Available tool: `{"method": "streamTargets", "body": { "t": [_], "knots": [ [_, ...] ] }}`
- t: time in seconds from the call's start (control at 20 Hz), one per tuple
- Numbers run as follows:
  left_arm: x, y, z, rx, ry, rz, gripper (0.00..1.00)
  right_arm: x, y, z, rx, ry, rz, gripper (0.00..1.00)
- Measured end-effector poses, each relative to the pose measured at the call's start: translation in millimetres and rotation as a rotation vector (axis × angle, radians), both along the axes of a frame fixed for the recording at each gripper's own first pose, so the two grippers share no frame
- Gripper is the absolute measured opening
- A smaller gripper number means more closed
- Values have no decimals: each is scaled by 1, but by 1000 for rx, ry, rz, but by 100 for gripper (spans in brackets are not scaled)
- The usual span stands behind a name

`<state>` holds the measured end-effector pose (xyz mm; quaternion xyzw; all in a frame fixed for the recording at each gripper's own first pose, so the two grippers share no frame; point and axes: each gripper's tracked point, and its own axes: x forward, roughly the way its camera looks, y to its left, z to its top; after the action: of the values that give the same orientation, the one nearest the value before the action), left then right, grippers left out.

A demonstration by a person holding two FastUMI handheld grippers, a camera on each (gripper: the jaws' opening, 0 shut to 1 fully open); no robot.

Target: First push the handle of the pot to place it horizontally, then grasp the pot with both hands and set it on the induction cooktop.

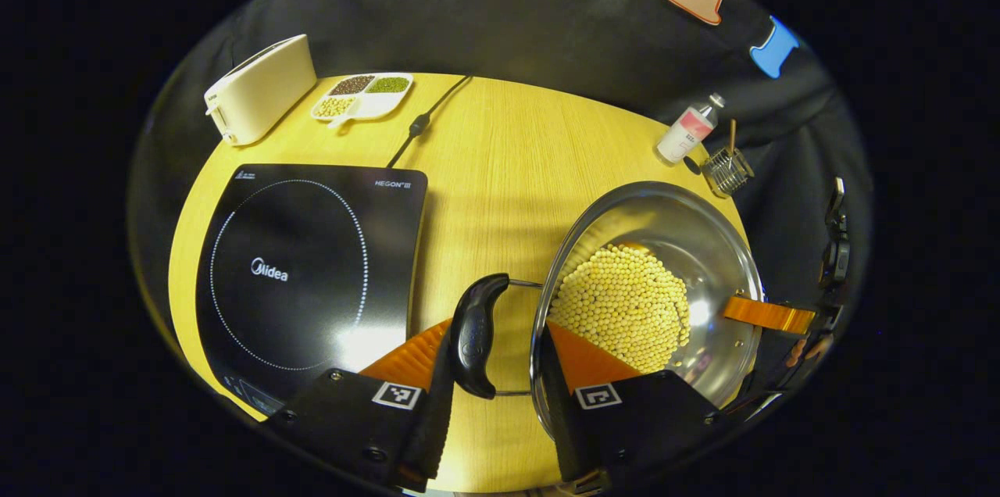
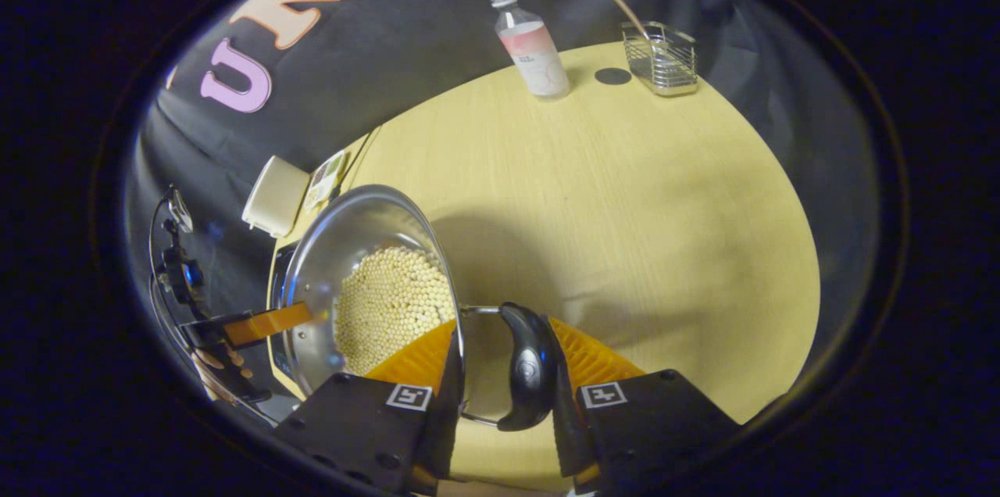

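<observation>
Our left tool (image 1: 500,395) straddles the pot's left handle (image 1: 474,334) and our right tool (image 2: 500,395) the right handle (image 2: 529,376), each with one finger inside the rim, though we cannot tell whether either yet presses on both sides. The handles look level, so we judge the two-handed grasp is in hand; next we must clamp, lift evenly to keep the beans in, and carry leftward. We count one pot (image 1: 687,239) on the worktop (image 1: 500,161), just beside one induction cooktop (image 1: 308,278), and two handles.
</observation>
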<state>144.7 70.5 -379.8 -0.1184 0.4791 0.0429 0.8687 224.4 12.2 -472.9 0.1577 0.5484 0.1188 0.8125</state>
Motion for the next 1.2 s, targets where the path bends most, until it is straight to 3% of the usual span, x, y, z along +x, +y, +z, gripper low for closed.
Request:
{"method": "streamTargets", "body": {
  "t": [0.3, 0.7, 0.8, 1.2],
  "knots": [
    [-27, 39, 25, 38, -31, -27, 57, -32, 40, 17, 10, -10, -18, 48],
    [-54, 139, 38, 35, -53, -59, 57, -72, 141, 37, -3, -10, -63, 48],
    [-56, 167, 39, 52, -61, -77, 58, -76, 168, 38, -4, -9, -74, 54],
    [-58, 259, 33, 70, -87, -55, 57, -76, 262, 34, -20, -37, -88, 55]
  ]
}}
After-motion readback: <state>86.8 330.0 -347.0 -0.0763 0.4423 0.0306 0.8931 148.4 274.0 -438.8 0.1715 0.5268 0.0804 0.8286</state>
